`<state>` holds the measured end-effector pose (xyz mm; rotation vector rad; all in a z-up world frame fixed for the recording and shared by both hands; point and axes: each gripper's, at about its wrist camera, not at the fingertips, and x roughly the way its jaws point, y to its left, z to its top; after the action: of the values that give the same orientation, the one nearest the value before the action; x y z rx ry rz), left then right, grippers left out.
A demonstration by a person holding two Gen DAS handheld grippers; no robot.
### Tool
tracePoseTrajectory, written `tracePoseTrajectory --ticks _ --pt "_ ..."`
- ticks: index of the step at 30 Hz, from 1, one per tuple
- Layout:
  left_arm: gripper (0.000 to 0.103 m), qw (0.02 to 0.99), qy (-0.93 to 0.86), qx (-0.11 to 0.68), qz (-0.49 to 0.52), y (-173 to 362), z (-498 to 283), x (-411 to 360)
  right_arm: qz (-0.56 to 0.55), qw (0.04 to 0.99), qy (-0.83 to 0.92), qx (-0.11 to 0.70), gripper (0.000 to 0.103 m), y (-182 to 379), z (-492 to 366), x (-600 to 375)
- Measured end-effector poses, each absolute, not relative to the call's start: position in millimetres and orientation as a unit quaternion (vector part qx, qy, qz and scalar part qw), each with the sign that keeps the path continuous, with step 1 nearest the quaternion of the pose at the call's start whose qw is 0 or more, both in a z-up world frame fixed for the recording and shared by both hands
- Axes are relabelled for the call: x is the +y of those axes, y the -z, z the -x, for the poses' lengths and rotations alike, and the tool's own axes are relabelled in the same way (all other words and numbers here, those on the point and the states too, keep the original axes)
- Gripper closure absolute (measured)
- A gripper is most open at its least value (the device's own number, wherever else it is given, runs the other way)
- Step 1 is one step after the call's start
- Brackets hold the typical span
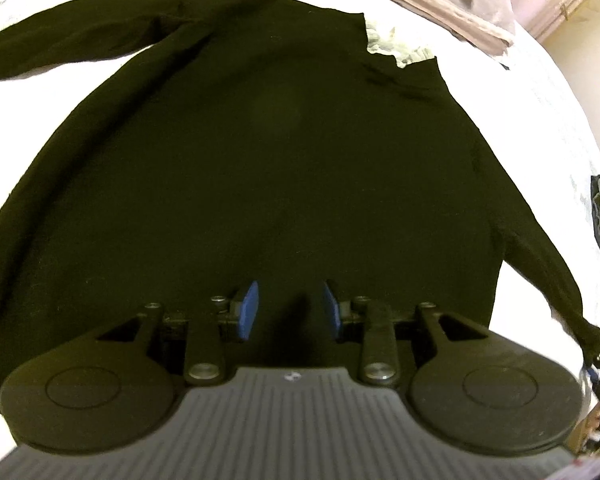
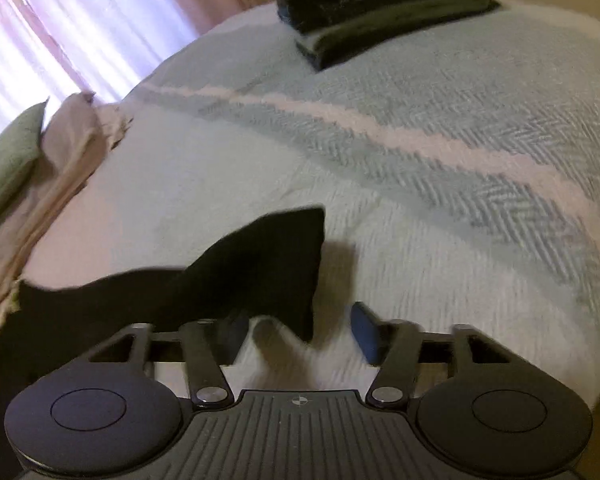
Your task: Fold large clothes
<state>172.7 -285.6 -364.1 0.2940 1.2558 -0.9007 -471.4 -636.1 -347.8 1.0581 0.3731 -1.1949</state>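
On the bed (image 2: pixel 440 184), dark sweater (image 1: pixel 260 152) spread, hem hidden by gaping left tongs (image 1: pixel 290 308), right tongs (image 2: pixel 298 334) gaping, blurred

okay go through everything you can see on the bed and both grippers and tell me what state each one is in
Black sweater: spread flat on the bed, not yet folded.
Sweater sleeve cuff: loose on the blanket, ahead of the right gripper.
Left gripper: open over the sweater's lower edge, holding nothing.
Right gripper: open, holding nothing.
Stack of dark clothes: folded, piled at the far side.
Blanket: spread over the bed.
Green pillow: leaning on beige bedding.
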Motion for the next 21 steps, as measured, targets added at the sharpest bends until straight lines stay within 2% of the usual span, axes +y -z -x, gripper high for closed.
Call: tracePoseTrajectory --ticks 1,3,7,9,12,16,18,19,20,21 --pt "0.073 0.707 0.409 0.561 -0.136 362 -173 -285 -0.506 0.674 0.519 0.144 0.101 348 471 -640" --pt "0.073 0.710 0.412 0.553 -0.143 357 -177 -282 -0.538 0.684 0.482 0.103 0.102 325 486 -637" --pt "0.073 0.715 0.403 0.552 -0.143 352 -188 -270 -0.557 0.663 0.474 0.160 0.102 280 510 -644" --pt "0.073 0.719 0.395 0.553 -0.142 354 -195 -262 -0.590 0.620 0.483 0.187 0.102 287 514 -648" --pt "0.073 0.724 0.384 0.557 -0.131 358 -207 -250 -0.634 0.532 0.495 0.266 0.102 332 501 -655" --pt "0.072 0.743 0.356 0.557 -0.104 357 -242 -225 -0.643 0.485 0.539 0.246 0.099 345 493 -651" --pt "0.068 0.760 0.339 0.548 -0.086 352 -268 -204 -0.600 0.485 0.578 0.267 0.080 327 480 -646" --pt "0.065 0.771 0.328 0.541 -0.075 350 -286 -191 -0.561 0.480 0.609 0.291 0.060 314 470 -642" --pt "0.064 0.780 0.317 0.535 -0.065 349 -303 -179 -0.524 0.472 0.638 0.310 0.048 301 460 -635" --pt "0.062 0.792 0.304 0.527 -0.054 348 -325 -165 -0.480 0.458 0.675 0.322 0.047 288 448 -625"
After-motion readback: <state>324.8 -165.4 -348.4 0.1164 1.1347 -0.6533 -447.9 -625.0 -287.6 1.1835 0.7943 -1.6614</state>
